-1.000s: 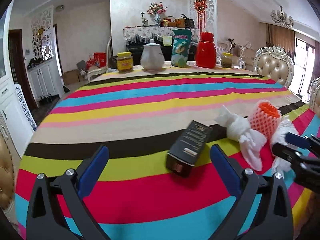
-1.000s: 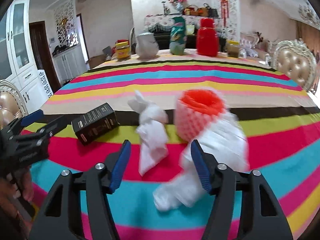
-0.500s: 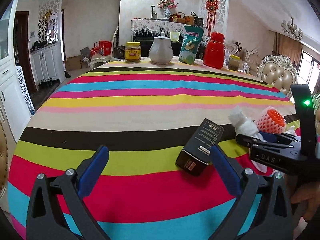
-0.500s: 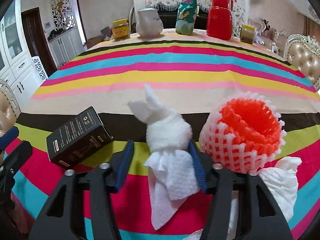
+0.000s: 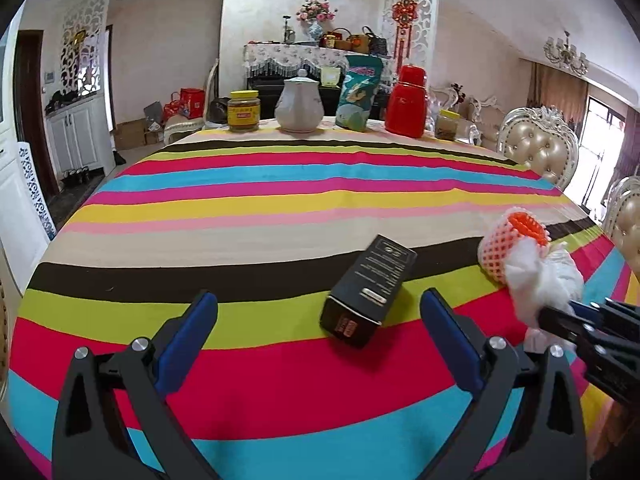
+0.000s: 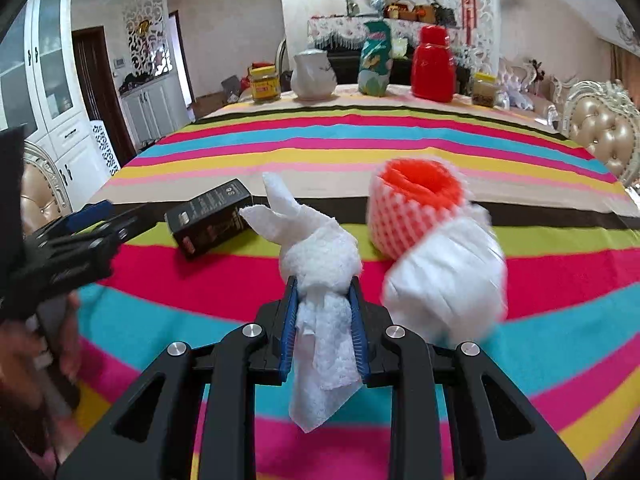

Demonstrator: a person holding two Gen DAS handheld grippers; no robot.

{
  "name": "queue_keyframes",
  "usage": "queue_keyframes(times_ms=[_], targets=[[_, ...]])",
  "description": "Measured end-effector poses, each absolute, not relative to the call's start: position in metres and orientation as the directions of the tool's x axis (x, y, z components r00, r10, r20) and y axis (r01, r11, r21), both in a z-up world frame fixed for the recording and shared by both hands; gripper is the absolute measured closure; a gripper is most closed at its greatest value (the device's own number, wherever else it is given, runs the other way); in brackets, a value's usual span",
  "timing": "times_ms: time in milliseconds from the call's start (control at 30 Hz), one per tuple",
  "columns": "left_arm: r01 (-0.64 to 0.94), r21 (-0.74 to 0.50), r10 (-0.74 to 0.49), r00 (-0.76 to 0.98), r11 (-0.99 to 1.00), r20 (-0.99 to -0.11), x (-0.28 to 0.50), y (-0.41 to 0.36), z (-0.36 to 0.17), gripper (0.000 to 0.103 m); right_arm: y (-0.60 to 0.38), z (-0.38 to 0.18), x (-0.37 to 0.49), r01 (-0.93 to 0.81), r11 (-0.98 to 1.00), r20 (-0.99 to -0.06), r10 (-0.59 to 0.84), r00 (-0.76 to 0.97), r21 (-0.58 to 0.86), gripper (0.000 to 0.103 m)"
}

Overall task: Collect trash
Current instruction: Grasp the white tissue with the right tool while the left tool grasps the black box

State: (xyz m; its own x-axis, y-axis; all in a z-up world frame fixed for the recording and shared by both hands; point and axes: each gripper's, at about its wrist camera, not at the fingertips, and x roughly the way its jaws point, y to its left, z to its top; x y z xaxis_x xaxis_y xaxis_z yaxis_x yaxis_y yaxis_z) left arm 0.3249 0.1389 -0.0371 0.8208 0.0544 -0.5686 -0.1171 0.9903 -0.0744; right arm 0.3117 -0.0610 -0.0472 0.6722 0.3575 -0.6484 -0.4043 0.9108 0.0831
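My right gripper (image 6: 323, 294) is shut on a crumpled white tissue (image 6: 318, 256) and holds it just above the striped tablecloth (image 6: 400, 152); the tissue also shows in the left wrist view (image 5: 536, 276). A black carton (image 5: 370, 290) lies on the cloth between my open, empty left gripper's (image 5: 318, 320) fingers, a little ahead of them; the right wrist view shows it too (image 6: 210, 222). A red-and-white foam fruit net (image 6: 414, 208) stands to the right, with another white tissue wad (image 6: 444, 276) against its front.
At the table's far edge stand a yellow-lidded jar (image 5: 243, 111), a white teapot (image 5: 299, 102), a green snack bag (image 5: 358, 94), a red thermos (image 5: 407, 103) and a small jar (image 5: 447, 123). Padded chairs (image 5: 538, 148) stand at the right.
My right gripper closed on the white tissue and lifted it slightly toward me. The left gripper stayed open, with the black carton still ahead of it.
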Motion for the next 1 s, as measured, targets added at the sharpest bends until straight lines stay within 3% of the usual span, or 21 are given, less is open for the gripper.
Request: queue_keyframes(times_ms=[233,667,900,1000], targets=[[-0.048,-0.016,0.030,0.819,0.999,-0.573,0.324,0.115,-0.038,0.005,-0.098,-0.054,0.283,-0.319,0.946,-0.640,0.278,0.716,0.055,0.078],[-0.016,0.039,0.035,0.805,0.999,-0.592,0.327,0.097,-0.041,0.005,-0.148,-0.057,0.284,-0.099,0.980,-0.613,0.184,0.768,0.170,0.078],[-0.045,0.015,0.044,0.758,0.999,-0.651,0.345,0.097,-0.044,0.006,-0.146,-0.055,0.281,-0.100,0.982,-0.598,0.177,0.782,0.159,0.078],[-0.062,0.065,0.090,0.745,0.996,-0.661,0.358,0.091,-0.045,0.009,-0.141,-0.054,0.280,-0.111,0.983,-0.594,0.175,0.785,0.143,0.078]])
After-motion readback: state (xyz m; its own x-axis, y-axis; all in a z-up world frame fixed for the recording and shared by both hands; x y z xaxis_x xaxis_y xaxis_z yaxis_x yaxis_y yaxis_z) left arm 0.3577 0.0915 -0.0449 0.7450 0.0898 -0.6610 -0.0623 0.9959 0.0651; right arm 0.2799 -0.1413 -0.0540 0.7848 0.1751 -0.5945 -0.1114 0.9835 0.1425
